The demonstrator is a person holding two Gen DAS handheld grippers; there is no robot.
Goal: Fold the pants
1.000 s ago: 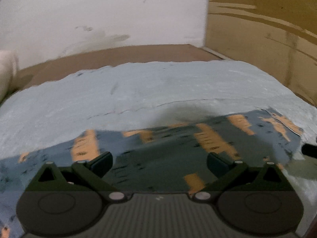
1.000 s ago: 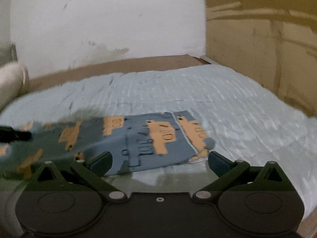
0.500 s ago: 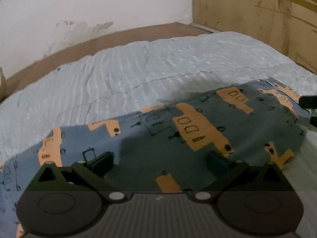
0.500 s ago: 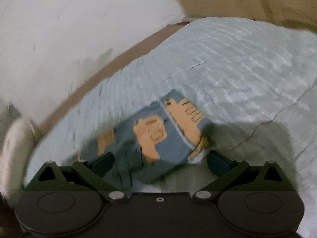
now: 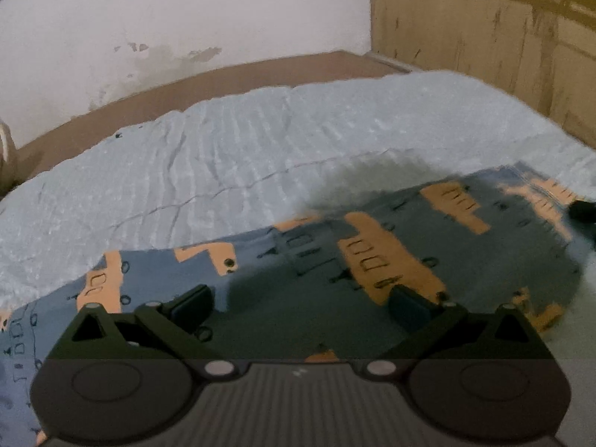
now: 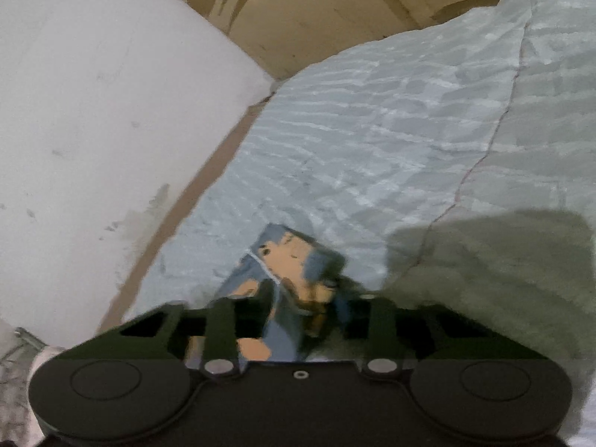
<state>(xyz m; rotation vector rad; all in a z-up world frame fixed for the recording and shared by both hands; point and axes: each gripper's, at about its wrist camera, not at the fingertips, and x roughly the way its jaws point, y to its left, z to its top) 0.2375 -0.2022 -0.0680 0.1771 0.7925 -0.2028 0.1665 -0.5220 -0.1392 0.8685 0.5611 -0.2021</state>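
The pants [image 5: 335, 260] are blue-grey with orange vehicle prints and lie flat across the light blue bedspread [image 5: 223, 156]. My left gripper [image 5: 301, 301] is open and hovers just over the middle of the fabric, holding nothing. In the right wrist view my right gripper [image 6: 303, 309] has closed on the end corner of the pants [image 6: 287, 260], which bunches up between the fingers. The right gripper's dark tip also shows at the far right edge of the left wrist view [image 5: 585, 210].
The bed sits in a corner: a white wall [image 5: 167, 18] behind, a brown bed frame edge [image 5: 223, 78] along it, and wooden panelling [image 5: 484, 37] on the right. A pale bundle [image 6: 18, 383] lies at the lower left of the right wrist view.
My right gripper tilted and rolled toward the pants' end and shut on its corner. My left gripper edged back over the fabric and stayed open.
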